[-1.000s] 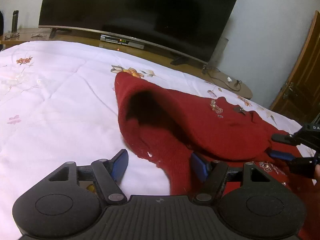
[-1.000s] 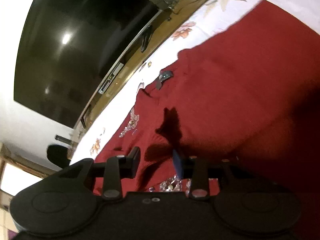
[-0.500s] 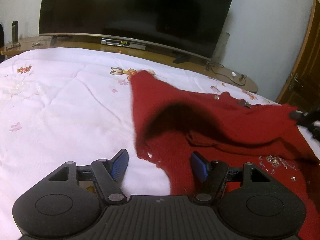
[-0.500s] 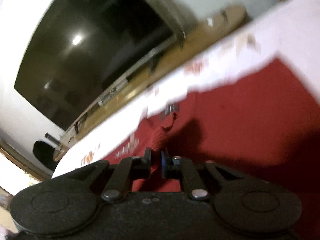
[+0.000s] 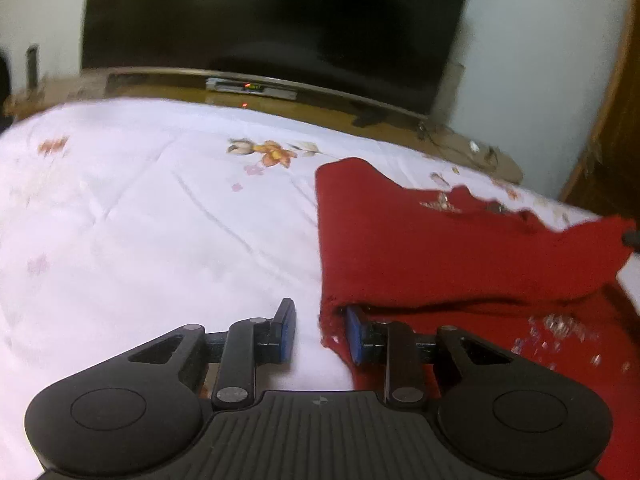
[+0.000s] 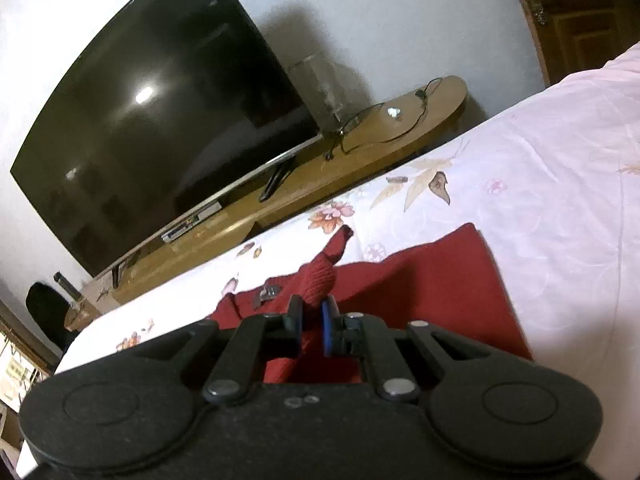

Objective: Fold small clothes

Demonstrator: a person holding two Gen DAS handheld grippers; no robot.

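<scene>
Right tool (image 6: 311,330) pinching red garment (image 6: 420,280); left tool (image 5: 320,336) closing, hem edge between, blurred.

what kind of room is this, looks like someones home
Most likely a bedroom in a home: a bed with a floral white quilt, a big dark television on a long wooden stand against the wall, and a wooden door in the corner.

Dark television (image 6: 160,136) on wooden stand (image 6: 360,152), white wall (image 6: 400,8).
</scene>
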